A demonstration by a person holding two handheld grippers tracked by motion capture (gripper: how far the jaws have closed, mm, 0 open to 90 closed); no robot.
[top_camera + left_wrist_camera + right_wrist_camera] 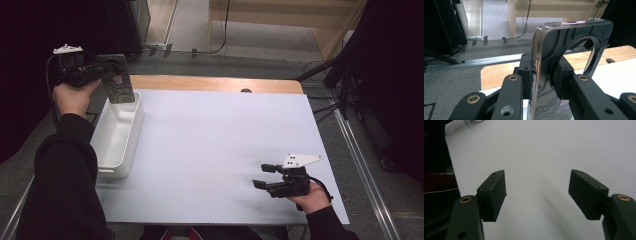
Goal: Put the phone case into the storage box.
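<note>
In the upper left of the high view the left gripper (pixel 102 71) pinches a phone case (pixel 118 79), a dark patterned one with a ring on its back, and holds it upright just above the far end of the white bin (pixel 131 134). The case's long axis runs nearly vertical, its lower edge hanging right at the bin's far rim, so the relation that matters is straight down: the bin's open mouth lies directly below and slightly toward the bottom of the frame from the case. In the left gripper view the pads (pixel 525 75) press on both faces of the phone case (pixel 544 62), one on the glossy side and one beside the ring, so the grip looks firm. The bin's long axis runs from the upper left toward the lower left of the high view, along the left edge of the white table (pixel 225 150), and it appears empty, leaving ample room for the case to lie flat inside. The wall on the table side stands close beside the case's lower corner, which I judge the only edge likely to catch. The right gripper (pixel 265 176) rests at the lower right, well apart, its jaws spread over bare table with nothing between them; the left hand (pixel 75 97) is clearly the nearer.
</note>
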